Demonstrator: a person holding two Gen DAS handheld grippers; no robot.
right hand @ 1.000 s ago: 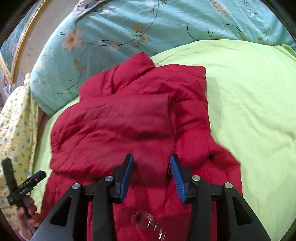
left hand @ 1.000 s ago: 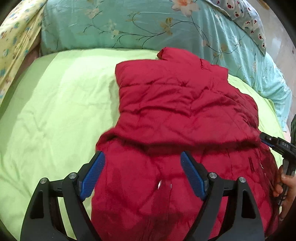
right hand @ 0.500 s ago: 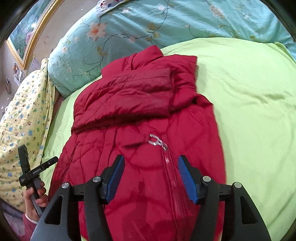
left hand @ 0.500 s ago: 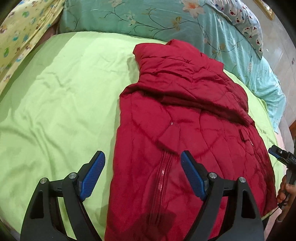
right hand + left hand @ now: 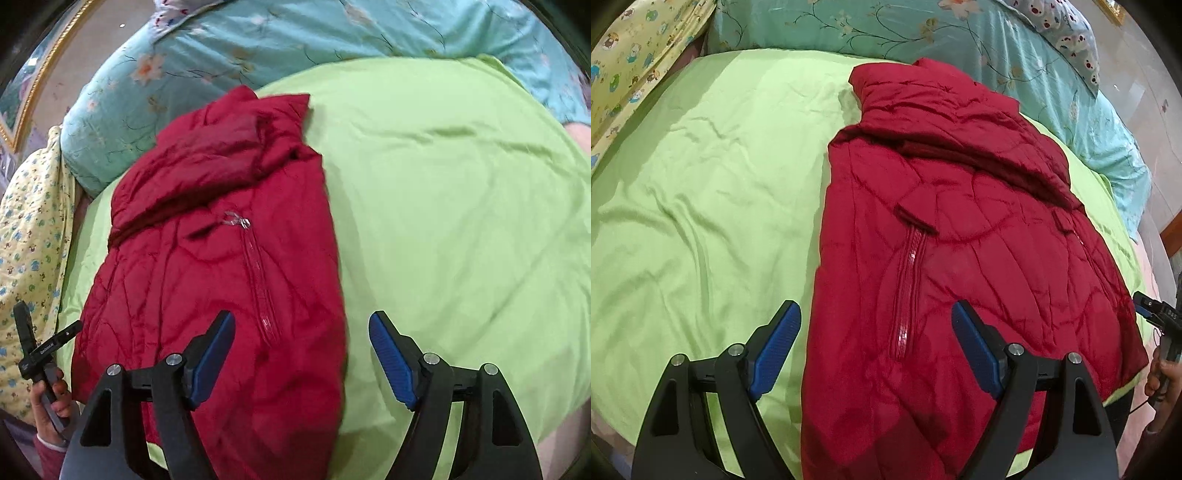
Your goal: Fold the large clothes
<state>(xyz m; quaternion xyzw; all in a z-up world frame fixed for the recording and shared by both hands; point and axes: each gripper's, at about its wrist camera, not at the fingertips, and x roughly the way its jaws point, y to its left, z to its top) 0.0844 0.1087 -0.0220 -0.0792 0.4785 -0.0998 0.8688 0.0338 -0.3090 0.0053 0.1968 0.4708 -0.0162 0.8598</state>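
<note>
Jacket (image 5: 960, 229), dark red and quilted, spread lengthwise on the lime-green sheet (image 5: 701, 192), collar end toward the teal floral pillow (image 5: 923, 29). Upper part folded down over the body in a thick band. Zipper (image 5: 908, 280) running down the front panel. Left gripper (image 5: 875, 332) hovering over the near hem, jaws wide apart, nothing pinched between the blue pads (image 5: 779, 339); one pad above bare sheet, the other above red fabric. Yellow patterned quilt (image 5: 631, 51) at the upper left corner. At the right edge, part of the other handheld tool, with fingers wrapped round its grip.

Seen from the right wrist: same jacket (image 5: 207, 266) lying left of centre on the sheet (image 5: 461, 221), clear zipper pull (image 5: 236, 220) glinting just below the folded band. Right gripper (image 5: 301, 350) with jaws spread, just been opening, empty; left pad (image 5: 214, 354) over the jacket's edge, right pad over sheet. Hand (image 5: 51, 402) at the lower left clutching the other tool's handle, yellow quilt (image 5: 29, 258) behind it.
</note>
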